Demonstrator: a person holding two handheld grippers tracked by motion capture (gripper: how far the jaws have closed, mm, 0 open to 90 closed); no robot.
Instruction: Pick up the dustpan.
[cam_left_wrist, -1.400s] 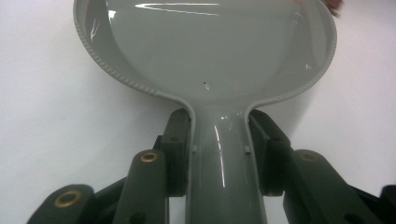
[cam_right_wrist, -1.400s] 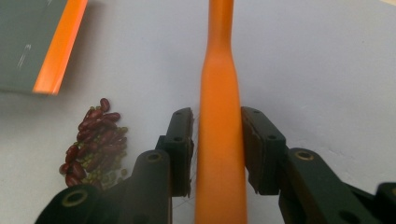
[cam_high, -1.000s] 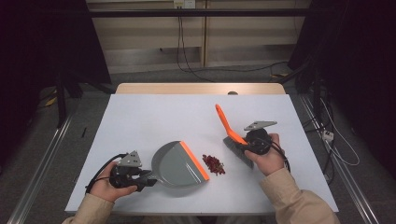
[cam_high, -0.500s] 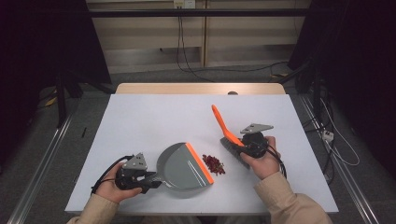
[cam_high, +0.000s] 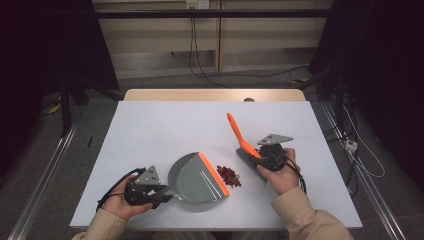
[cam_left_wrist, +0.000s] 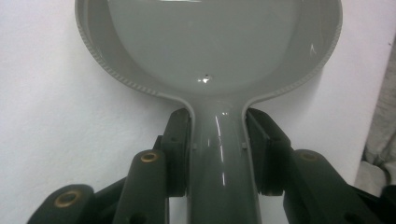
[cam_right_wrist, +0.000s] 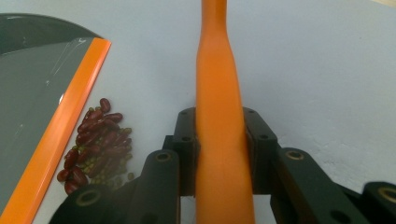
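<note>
Nudged closer over the past second, the grey plastic dustpan with its orange rubber lip (cam_high: 199, 176) has slid rightward toward the small heap of dark red beans (cam_high: 229, 176), while the orange-handled hand brush (cam_high: 240, 136) has swung down to the heap's far side.

Nearest the camera, the person's left hand grips the left gripper (cam_high: 159, 193), whose black jaws are clenched on either side of the dustpan's glossy grey handle (cam_left_wrist: 219, 154), as the left gripper view makes plain; holding it by the neck lets the pan lie low on the white tabletop (cam_high: 155, 130) with its lip turned toward the spill, ready to receive it.

Just beyond the lip, the beans lie loose on the table, close to the orange edge but not yet over it; the right gripper view shows red beans mixed with smaller greenish ones (cam_right_wrist: 95, 144) right beside the orange strip (cam_right_wrist: 60, 121).

On the heap's other side, the right gripper (cam_high: 264, 159) is clamped on the brush's orange handle (cam_right_wrist: 219, 135), both pads pressed flat against it. The handle slants up and away from the hand, which would seem to keep the brush head down at table level, opposite the pan, so a stroke could drive the beans into it.

Farther off, a wooden table edge (cam_high: 215, 94) and dangling cables (cam_high: 195, 55) stand against the dim wall.
</note>
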